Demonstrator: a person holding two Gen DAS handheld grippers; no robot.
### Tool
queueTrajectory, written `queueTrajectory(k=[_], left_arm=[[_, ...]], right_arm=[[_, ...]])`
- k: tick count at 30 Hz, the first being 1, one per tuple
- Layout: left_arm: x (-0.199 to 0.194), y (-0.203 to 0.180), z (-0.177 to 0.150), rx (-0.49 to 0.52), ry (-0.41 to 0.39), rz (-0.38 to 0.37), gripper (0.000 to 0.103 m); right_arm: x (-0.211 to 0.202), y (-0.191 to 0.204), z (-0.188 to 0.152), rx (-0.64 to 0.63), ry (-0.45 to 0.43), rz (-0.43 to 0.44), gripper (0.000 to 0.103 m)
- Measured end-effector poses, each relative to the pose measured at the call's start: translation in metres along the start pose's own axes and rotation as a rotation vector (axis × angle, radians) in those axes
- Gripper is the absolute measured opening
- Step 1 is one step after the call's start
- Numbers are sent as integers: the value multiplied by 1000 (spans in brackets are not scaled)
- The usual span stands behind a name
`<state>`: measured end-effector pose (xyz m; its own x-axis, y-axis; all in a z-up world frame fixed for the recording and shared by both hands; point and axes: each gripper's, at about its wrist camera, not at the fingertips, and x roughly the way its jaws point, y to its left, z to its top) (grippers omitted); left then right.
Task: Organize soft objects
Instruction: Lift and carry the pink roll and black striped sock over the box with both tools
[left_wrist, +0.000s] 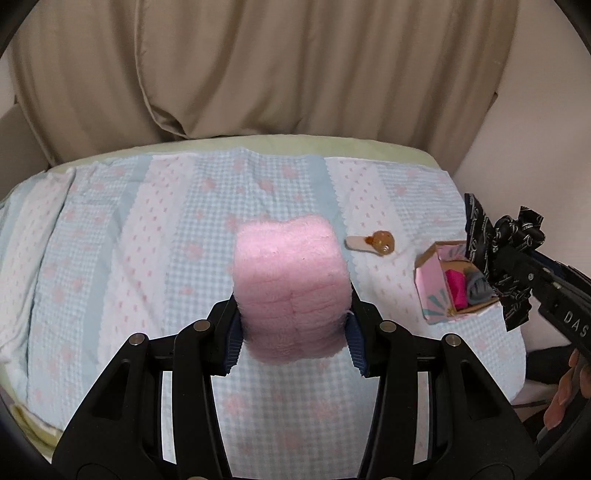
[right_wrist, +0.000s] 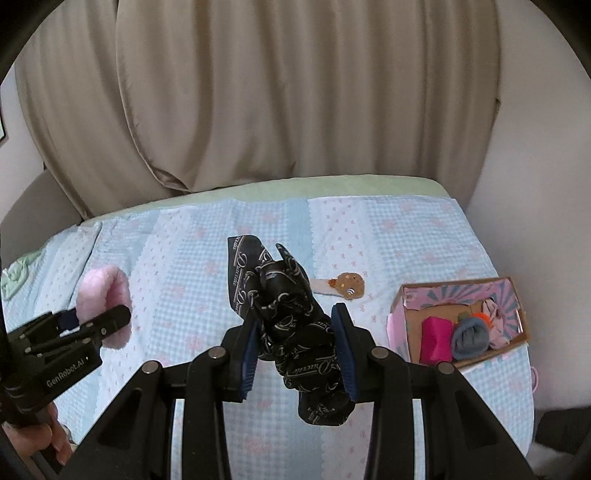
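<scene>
1. Left gripper (left_wrist: 293, 328) is clamped on a pink plush (left_wrist: 291, 288); both blue pads press its lower flanks, and the bulk stands out ahead of the fingertips, clear of the quilt (left_wrist: 147, 236) below.
2. Right gripper (right_wrist: 297, 354) is clamped on a black scarf (right_wrist: 291, 328) with white script print; the bunched cloth fills the gap between the pads, one end sticking out ahead of the tips, the other drooping back beneath them.
3. Handling, plush: judged light, soft and compressible, with a fuzzy pile that should not slip. The present hold across its width looks sound.
4. Handling, scarf: judged very light, limp and probably slick. A hold on the thick bunched middle, as now, seems safer than one on a loose tail.
5. Orientation: the plush's long axis runs forward along the left fingers, rounded end away. The scarf's long axis likewise runs along the right fingers.
6. Box (right_wrist: 461, 325) lies ahead and right of the right gripper, open-topped, already holding a magenta roll, a grey roll and patterned cloth.
7. Brown toy (right_wrist: 351, 285) on a pale strip lies on the quilt ahead of the right gripper, left of the box.
</scene>
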<state>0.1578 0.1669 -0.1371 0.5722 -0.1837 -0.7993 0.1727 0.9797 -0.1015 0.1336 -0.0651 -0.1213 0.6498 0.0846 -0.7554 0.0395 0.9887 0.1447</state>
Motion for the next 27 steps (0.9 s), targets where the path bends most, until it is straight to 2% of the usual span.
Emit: queueTrajectory(k=[7, 13, 19, 27], left_arm=[[-20, -20, -3, 12, -38, -3, 43], [-31, -66, -3, 18, -71, 6, 43], [-24, -138, 0, -1, -66, -6, 43], [15, -260, 9, -5, -40, -49, 43]], right_arm=[[-28, -23, -8, 46, -41, -2, 35], [-45, -71, -8, 89, -74, 8, 35], [-59, -141, -6, 102, -95, 24, 35], [-61, -255, -2, 128, -75, 5, 35]])
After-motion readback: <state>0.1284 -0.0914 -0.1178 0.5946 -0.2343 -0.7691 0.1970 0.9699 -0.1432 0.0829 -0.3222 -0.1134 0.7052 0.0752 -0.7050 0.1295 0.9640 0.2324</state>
